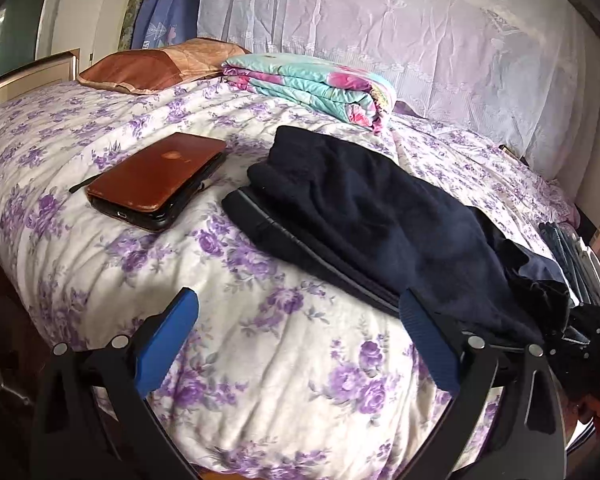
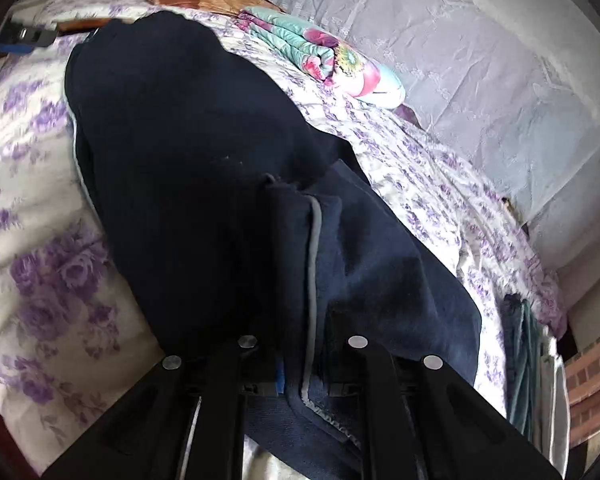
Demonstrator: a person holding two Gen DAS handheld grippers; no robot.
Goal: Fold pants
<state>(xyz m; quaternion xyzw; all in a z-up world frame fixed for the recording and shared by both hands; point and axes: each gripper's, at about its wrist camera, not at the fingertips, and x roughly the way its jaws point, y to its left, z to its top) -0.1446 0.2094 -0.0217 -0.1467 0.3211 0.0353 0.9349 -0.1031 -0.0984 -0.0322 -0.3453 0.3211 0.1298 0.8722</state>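
lying across the bed (image 1: 100, 264), the pants (image 1: 364, 216) are a dark navy heap on the purple-flowered cover, stretching from ahead of the left gripper (image 1: 298, 340) off to its right. that gripper hangs over the cover with its blue fingers (image 1: 168, 340) spread wide and nothing between them; the right-hand finger sits just at the near edge of the pants, and whether it touches the cloth cannot be told. ahead and to the left of it lies a brown case (image 1: 156, 180) flat on the cover, well apart from the pants. farther ahead are a brown pillow (image 1: 152, 66) and, to the right of that, a folded floral quilt (image 1: 312, 84), with a pale lace cloth (image 1: 400, 32) hanging behind them. the right gripper (image 2: 300, 376) is closed on the pants (image 2: 204, 152): navy cloth with a grey piped seam (image 2: 314, 248) is bunched between its narrow-set jaws, hiding most of the fingers, with only a sliver of blue pad (image 2: 280, 376) showing. from that grip the pants run ahead and to the left over the cover, lifted near the gripper and lying on the bed (image 2: 40, 272) farther off. the quilt (image 2: 324, 56) lies ahead and to the right of this gripper, beyond the pants, and some dark folded cloth (image 2: 520, 352) hangs at the bed's edge to its far right.
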